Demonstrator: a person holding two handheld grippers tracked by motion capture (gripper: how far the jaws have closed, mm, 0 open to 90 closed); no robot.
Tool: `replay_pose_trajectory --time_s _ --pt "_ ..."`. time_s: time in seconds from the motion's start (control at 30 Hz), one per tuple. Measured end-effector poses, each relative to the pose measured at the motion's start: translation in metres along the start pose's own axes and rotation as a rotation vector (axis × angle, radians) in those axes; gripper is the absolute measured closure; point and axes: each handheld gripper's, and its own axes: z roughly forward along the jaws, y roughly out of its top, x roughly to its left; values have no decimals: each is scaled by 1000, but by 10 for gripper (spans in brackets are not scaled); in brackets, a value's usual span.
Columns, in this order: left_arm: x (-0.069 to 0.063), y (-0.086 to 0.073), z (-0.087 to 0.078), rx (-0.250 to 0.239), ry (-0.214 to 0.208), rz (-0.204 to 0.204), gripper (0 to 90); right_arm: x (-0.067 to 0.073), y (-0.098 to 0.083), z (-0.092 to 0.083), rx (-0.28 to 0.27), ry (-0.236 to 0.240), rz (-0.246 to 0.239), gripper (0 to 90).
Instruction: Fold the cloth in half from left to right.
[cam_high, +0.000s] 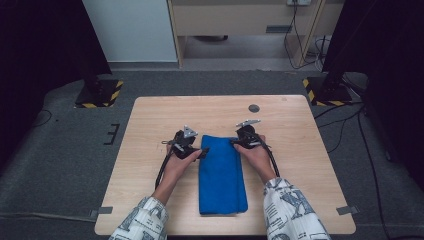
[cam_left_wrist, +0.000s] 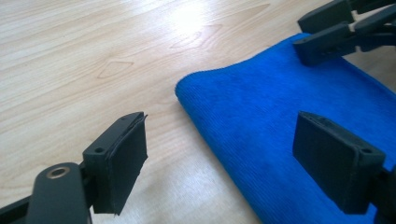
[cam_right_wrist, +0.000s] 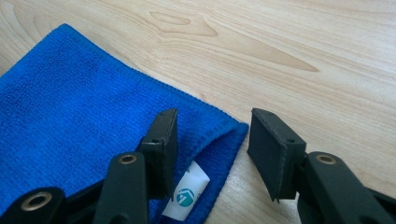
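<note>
With both claws parked at the far end of the folded blue towel (cam_high: 222, 173) on the counter (cam_high: 150, 125): left claw (cam_left_wrist: 219, 154) spread wide, straddling the near corner, gripping nothing. Right claw (cam_right_wrist: 212, 149) released too, straddling the opposite corner, white tag (cam_right_wrist: 187, 198) just below, pads not pinching yet.

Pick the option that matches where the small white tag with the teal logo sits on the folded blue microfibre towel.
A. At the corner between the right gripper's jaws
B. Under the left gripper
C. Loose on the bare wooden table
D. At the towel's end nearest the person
A: in the right gripper view the small white tag pokes out of the folded blue microfibre towel at the corner lying between the open jaws of the right gripper.
</note>
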Motion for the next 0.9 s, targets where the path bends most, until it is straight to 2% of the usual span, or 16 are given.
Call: replay_pose_trajectory --time_s 0.07,0.13,0.33,0.37,0.4,0.5,0.67,0.9 --pt "3 2 3 -1 7 -10 175 -1 0 0 -4 3 -2 536" --pt "6 5 8 -6 5 -40 194 0 -1 0 -6 10 -10 602" --pt "10 13 19 32 -7 -66 246 5 -1 -1 2 39 -23 786" --pt "10 14 20 35 5 -66 277 5 -1 -1 3 45 -23 806" --pt "9 15 21 36 17 -66 314 6 -2 -1 2 49 -19 816" --pt "11 16 23 50 20 -68 355 5 -2 -1 0 57 -1 844" --pt "15 13 28 74 27 -90 404 7 -2 -1 3 48 -23 854" --pt "14 13 32 94 21 -94 466 10 -1 -2 5 33 -31 859"
